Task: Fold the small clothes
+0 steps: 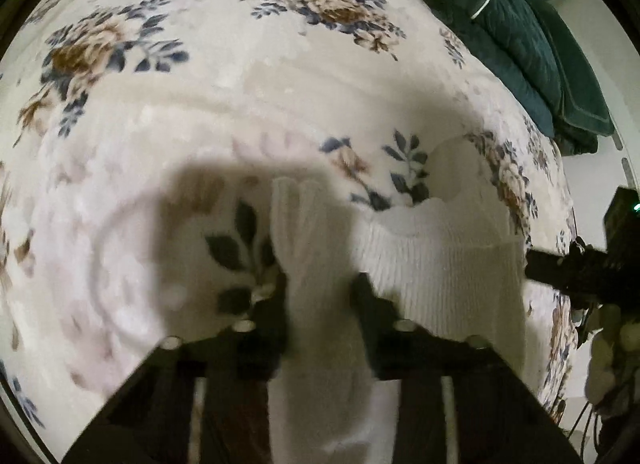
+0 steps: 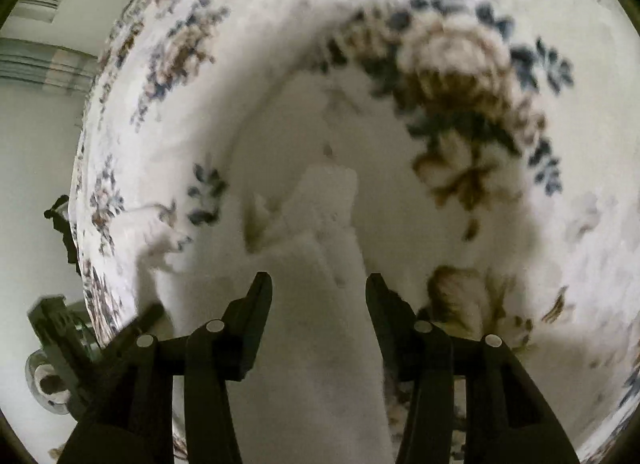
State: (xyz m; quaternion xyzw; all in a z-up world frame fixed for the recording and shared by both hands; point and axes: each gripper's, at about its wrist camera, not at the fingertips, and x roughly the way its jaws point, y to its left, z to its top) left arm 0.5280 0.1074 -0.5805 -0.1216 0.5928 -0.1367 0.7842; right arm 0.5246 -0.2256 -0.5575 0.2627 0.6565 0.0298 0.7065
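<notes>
A white ribbed knit garment (image 1: pixel 440 264) lies on a floral bedspread (image 1: pixel 180 111). One narrow sleeve-like strip (image 1: pixel 300 219) of it runs up between the fingers of my left gripper (image 1: pixel 322 288). Those black fingers sit close on either side and press on the strip. In the right wrist view, folded white fabric (image 2: pixel 328 199) lies on the bedspread (image 2: pixel 460 75). My right gripper (image 2: pixel 319 284) stands open above it, with its fingers well apart. The fabric shows in the gap and below it, and the pads do not touch it. Both views are blurred.
A dark green padded garment or cushion pile (image 1: pixel 520 43) lies at the bedspread's far right corner. Black gripper hardware (image 1: pixel 580 276) sticks in from the right edge. The bed's edge, a pale wall (image 2: pixel 36 151) and dark gear (image 2: pixel 60 336) are at the left of the right wrist view.
</notes>
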